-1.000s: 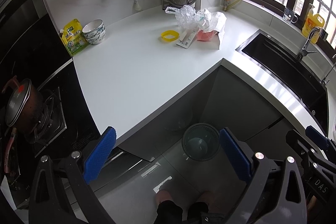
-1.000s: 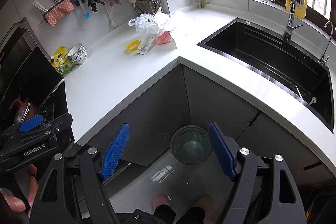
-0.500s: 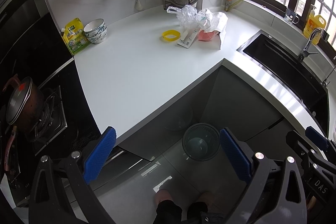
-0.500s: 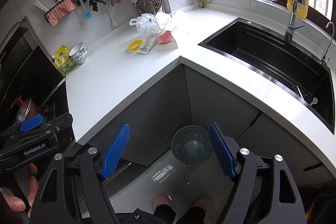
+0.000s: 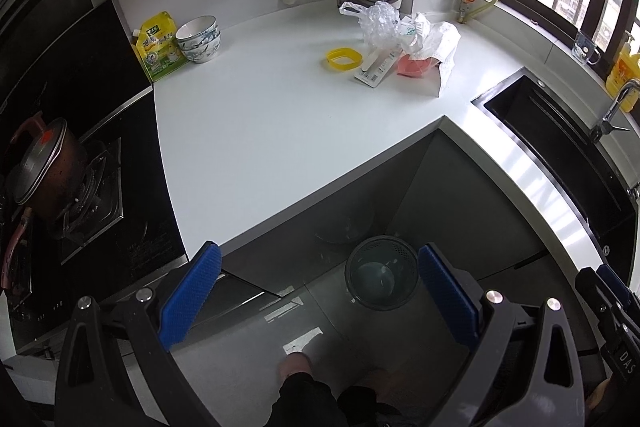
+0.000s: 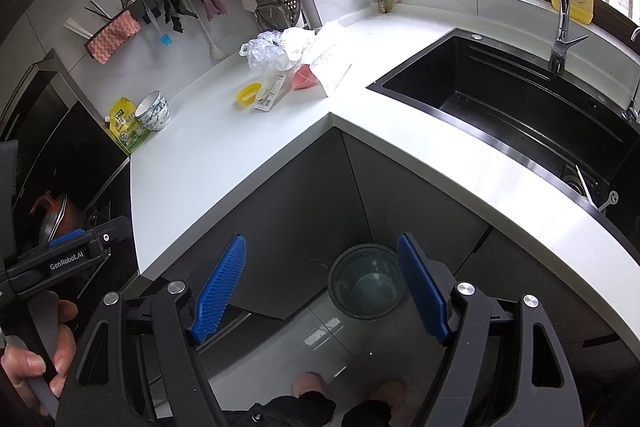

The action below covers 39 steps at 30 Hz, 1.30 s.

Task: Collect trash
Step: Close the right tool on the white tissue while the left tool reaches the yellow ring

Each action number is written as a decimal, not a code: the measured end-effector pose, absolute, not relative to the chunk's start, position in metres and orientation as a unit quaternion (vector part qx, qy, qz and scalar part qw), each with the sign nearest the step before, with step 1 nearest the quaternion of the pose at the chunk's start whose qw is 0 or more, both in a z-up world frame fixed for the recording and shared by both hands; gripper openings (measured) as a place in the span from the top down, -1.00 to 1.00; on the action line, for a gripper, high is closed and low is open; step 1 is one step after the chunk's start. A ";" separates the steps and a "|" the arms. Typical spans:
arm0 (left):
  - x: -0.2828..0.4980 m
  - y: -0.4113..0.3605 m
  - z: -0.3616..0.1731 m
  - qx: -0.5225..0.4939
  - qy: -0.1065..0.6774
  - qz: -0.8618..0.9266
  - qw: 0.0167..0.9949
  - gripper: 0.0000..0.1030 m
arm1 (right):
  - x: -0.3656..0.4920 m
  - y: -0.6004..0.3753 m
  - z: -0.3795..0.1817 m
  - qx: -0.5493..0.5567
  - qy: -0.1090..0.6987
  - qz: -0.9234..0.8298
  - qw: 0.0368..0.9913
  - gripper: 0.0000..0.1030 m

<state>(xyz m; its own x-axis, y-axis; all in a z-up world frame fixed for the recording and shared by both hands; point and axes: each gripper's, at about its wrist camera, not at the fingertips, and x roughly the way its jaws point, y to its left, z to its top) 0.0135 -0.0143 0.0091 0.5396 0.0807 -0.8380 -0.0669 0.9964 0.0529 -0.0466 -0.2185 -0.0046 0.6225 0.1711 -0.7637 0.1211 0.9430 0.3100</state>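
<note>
Two views, nothing grasped so far. Left wrist view: left gripper spread wide and empty, hovering off the counter edge, above the floor; trash pile lying at 1 o'clock near the back wall, well apart; waste bin on the floor at 5 o'clock. Right wrist view: right gripper likewise wide, holding nothing; same pile at 12 o'clock, bin at 6. Judged as approach stage; next calls for reaching forward over the counter to the pile.
</note>
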 end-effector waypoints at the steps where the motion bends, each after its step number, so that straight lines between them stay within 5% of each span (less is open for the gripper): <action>1: 0.017 -0.015 0.008 0.007 0.481 0.048 0.875 -0.88 | -0.042 -0.225 -0.010 0.175 0.439 0.015 0.881 -0.45; 12: 0.107 0.011 -0.008 -0.009 0.485 0.077 0.871 -0.88 | 0.063 -0.246 -0.024 0.196 0.447 0.013 0.873 -0.45; 27: 0.374 0.041 -0.064 0.012 0.499 0.036 0.866 -0.88 | 0.281 -0.242 -0.029 0.220 0.456 -0.078 0.859 -0.45; 39: 0.447 0.043 -0.115 -0.027 0.546 0.020 0.837 -0.88 | 0.380 -0.242 -0.077 0.251 0.506 -0.063 0.823 -0.45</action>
